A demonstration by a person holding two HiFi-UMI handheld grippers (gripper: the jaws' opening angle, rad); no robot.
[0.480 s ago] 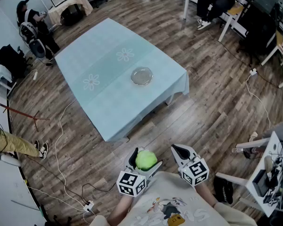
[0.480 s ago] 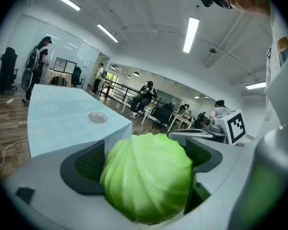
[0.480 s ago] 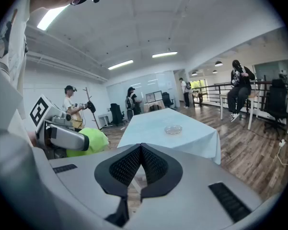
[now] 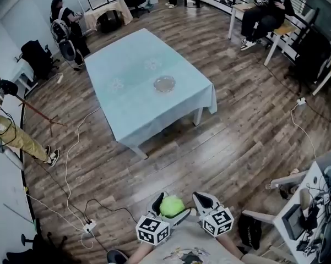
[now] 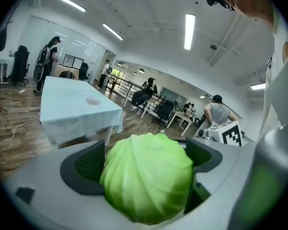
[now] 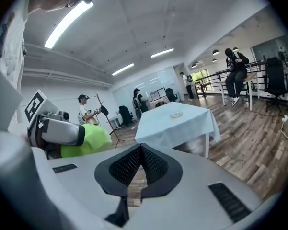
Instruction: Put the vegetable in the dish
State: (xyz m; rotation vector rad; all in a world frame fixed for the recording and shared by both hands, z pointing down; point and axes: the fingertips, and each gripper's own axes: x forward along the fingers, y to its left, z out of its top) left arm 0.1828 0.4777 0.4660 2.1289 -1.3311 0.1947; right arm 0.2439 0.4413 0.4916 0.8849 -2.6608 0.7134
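Observation:
A round green cabbage point(image 4: 172, 207) sits between the jaws of my left gripper point(image 4: 166, 201), low in the head view, with both pads pressed against its sides point(image 5: 148, 176). My right gripper point(image 4: 201, 198) is beside it, shut with its pads together and nothing between them point(image 6: 141, 150). The clear glass dish point(image 4: 164, 83) rests on the light blue table point(image 4: 126, 65), far ahead across the wooden floor. That dish also shows small in the left gripper view point(image 5: 92, 100) and the right gripper view point(image 6: 176, 114).
Cables and a power strip point(image 4: 88, 223) lie on the floor at the left. A person point(image 4: 63, 26) stands by the table's far left corner, and another point(image 4: 264, 7) sits at the back right. A desk with equipment point(image 4: 305, 219) stands at the right.
The head view has drawn back: the table and dish look smaller and farther off. Both grippers sit a little lower in the view, the cabbage still in the left one.

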